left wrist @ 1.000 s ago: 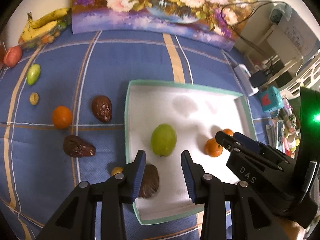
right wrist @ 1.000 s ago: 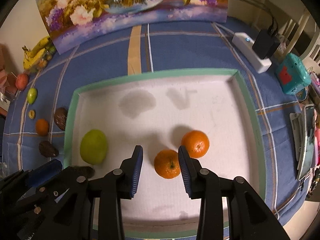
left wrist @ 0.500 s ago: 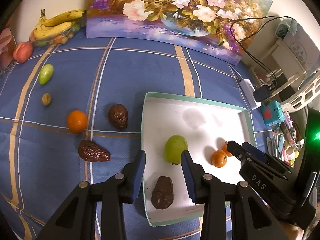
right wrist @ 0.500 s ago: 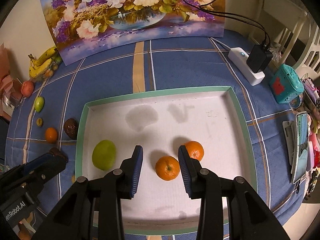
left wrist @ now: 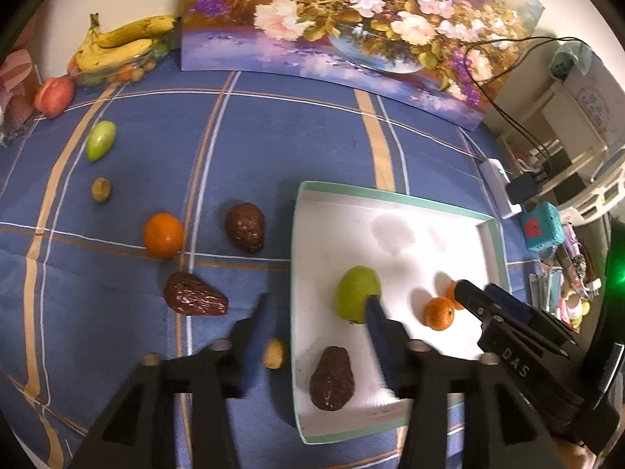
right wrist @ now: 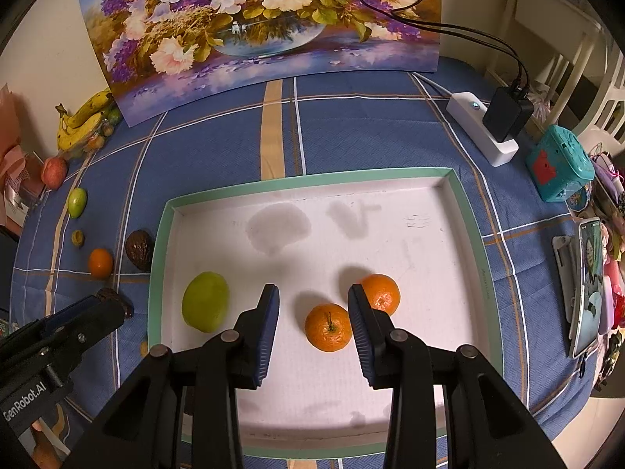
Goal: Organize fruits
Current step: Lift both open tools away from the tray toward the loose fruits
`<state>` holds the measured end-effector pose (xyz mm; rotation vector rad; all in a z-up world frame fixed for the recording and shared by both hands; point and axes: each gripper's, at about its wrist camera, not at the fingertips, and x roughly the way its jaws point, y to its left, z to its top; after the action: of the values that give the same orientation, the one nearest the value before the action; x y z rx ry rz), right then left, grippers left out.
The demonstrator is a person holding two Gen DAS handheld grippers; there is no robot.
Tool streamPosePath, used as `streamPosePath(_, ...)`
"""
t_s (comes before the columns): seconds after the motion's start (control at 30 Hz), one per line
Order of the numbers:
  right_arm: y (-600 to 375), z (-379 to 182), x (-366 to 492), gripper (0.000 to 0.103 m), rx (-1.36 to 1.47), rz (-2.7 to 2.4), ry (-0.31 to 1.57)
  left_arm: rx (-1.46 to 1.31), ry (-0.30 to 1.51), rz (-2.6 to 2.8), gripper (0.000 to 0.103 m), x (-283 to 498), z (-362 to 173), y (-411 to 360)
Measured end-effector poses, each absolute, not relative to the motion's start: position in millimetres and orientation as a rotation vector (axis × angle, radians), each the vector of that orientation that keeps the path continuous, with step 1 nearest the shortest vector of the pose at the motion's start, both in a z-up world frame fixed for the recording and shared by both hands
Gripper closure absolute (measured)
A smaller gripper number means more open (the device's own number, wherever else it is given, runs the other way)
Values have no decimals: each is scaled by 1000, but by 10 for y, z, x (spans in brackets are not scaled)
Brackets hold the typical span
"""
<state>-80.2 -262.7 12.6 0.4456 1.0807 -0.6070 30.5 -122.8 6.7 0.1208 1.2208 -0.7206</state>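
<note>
In the left view, the left claw (left wrist: 316,326) sits low in the middle. It is opening and holds nothing. Under it, at the near left corner of the white tray (left wrist: 394,197), lies a brown avocado (left wrist: 332,379). A green fruit (left wrist: 357,293) is just above it.

In the right view, the right claw (right wrist: 313,322) is low in the middle, partly open, holding nothing. One orange (right wrist: 327,327) lies on the tray between its fingers, with a second orange (right wrist: 381,293) just behind. More fruit lies at the left on the blue table (right wrist: 351,133).

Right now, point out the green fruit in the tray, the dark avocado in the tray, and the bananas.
green fruit (right wrist: 206,306), right wrist view, centre of its skin.
dark avocado (left wrist: 332,379), left wrist view, middle of its body.
bananas (left wrist: 121,45), left wrist view, middle of the bunch.
</note>
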Motion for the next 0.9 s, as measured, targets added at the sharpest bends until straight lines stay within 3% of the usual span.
streamPosePath(0.03,-2626,125,-799,65,445,-607,1082,125,1218,-701,29,319,62,-1217)
streamPosePath(0.07,-2625,119,-796,58,443,-609,1085,132,1215,-680,19,331,55,-1206)
streamPosePath(0.13,-2627,105,-791,41,436,-615,1092,152,1201,-620,7,368,30,-1173)
streamPosePath(0.17,-2626,99,-789,40,431,-617,1095,159,1196,-599,3,386,19,-1155)
streamPosePath(0.23,-2636,84,-787,39,425,-618,1101,177,1187,-558,0,420,-5,-1118)
streamPosePath(0.37,-2638,57,-776,22,406,-628,1112,208,1159,-500,0,467,-27,-1056)
streamPosePath(0.5,-2630,56,-773,20,381,-637,1111,228,1134,-477,0,489,-18,-1039)
streamPosePath(0.6,-2621,76,-778,8,355,-652,1096,245,1111,-473,0,485,10,-1047)
streamPosePath(0.9,-2583,213,-774,7,328,-643,994,281,1071,-466,0,493,62,-1028)
